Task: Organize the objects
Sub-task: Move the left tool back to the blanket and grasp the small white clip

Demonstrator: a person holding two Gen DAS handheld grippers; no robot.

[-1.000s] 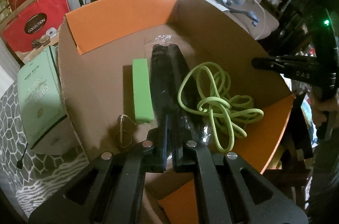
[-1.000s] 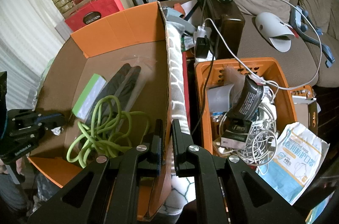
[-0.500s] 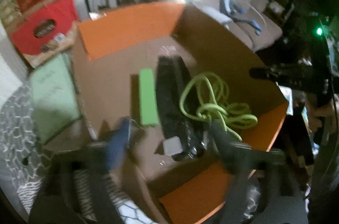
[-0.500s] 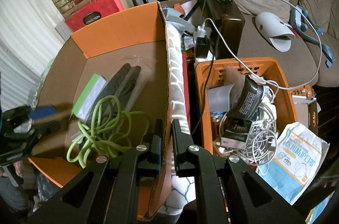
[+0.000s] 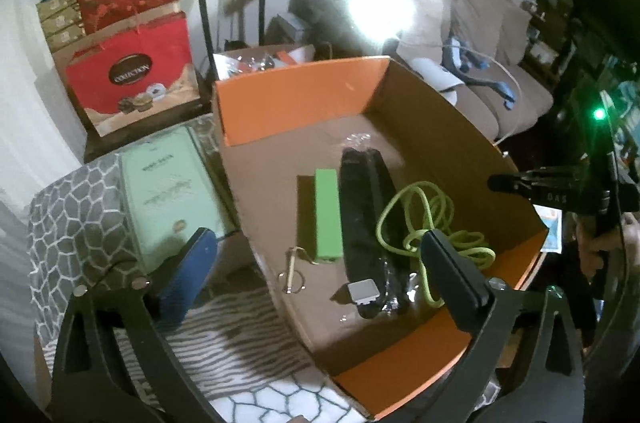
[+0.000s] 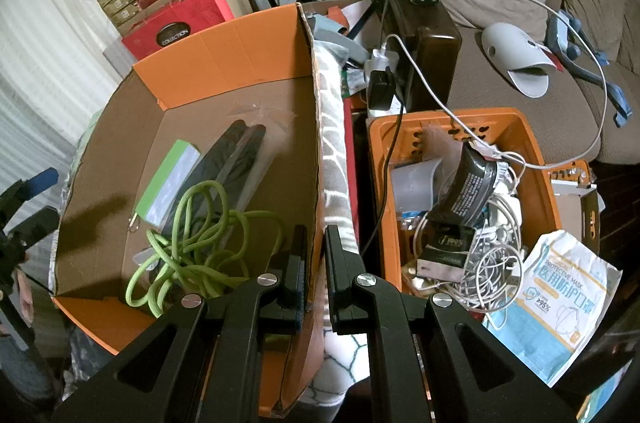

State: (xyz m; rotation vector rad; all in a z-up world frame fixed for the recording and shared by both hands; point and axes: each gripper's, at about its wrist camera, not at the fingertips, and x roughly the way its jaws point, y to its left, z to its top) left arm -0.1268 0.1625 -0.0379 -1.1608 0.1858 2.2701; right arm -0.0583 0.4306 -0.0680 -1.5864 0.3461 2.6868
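A cardboard box (image 5: 304, 99) with orange flaps holds a green power bank (image 5: 328, 215), a long black bagged item (image 5: 362, 207) and a coiled lime cord (image 5: 416, 219). A small grey square piece (image 5: 363, 293) lies on the bag's near end, beside a metal key ring (image 5: 294, 273). My left gripper (image 5: 320, 275) hangs above the box's near corner. Its jaws are opening wide and grip nothing. My right gripper (image 6: 316, 263) is shut on the box's right wall (image 6: 316, 127), and its tips (image 5: 496, 183) show at that rim.
An orange basket (image 6: 536, 159) of cables and chargers stands right of the box, with a mask pack (image 6: 560, 303) beside it. A mint-green carton (image 5: 168, 191) lies left of the box on a patterned cloth. Red gift boxes (image 5: 132, 83) and a sofa are behind.
The left gripper went from shut to wide open and pulled up and back from the box. The small grey piece now lies on the black bag. The right gripper stayed put.
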